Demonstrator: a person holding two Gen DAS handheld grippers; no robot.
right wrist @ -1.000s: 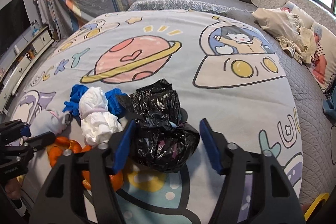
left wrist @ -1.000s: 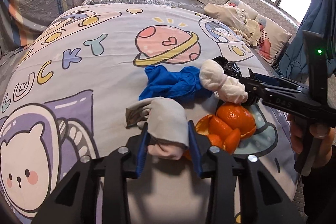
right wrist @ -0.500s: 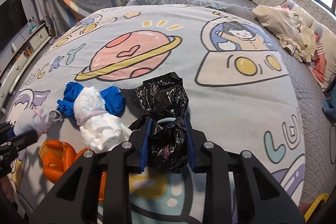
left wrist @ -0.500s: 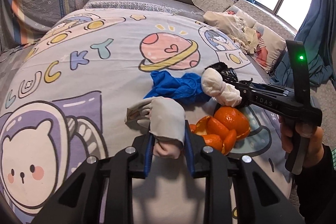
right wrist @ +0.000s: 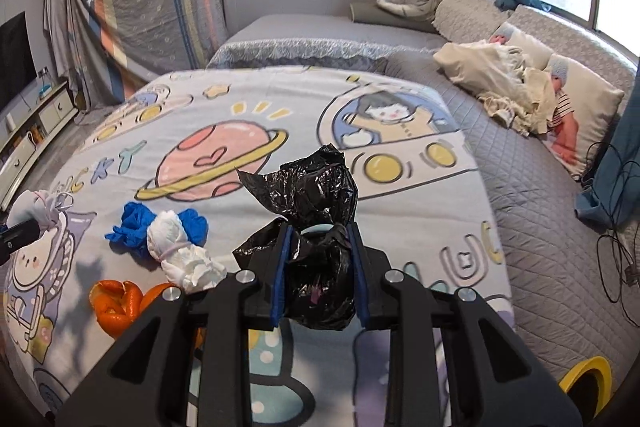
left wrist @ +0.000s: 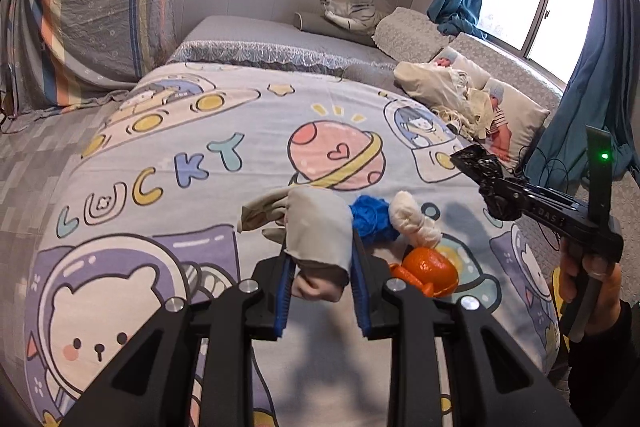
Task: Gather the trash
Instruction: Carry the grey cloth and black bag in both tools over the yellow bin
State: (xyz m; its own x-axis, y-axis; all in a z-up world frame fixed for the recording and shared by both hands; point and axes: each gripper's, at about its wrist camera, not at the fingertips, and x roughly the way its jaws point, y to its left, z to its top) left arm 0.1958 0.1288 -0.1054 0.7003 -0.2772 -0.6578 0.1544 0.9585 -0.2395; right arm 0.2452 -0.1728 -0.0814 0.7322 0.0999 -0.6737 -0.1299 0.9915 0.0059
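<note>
A: Why are both bundles off the bed?
B: Each pair of tongs is clamped on one. Left tongs squeeze a grey cloth wad, soft and limp, w/ a loose flap. Right tongs pinch a black plastic bag, crinkly, glossy, bunched at the neck.
A: Rest of the trash?
B: On the bed: blue glove, white tissue wad, orange peel, curled & waxy. Prob. next.

The cartoon-printed bedspread lies open toward the headboard. Near its front edge a crumpled blue glove, a white tissue wad and orange peel crowd together, blocking low passage there.
</note>
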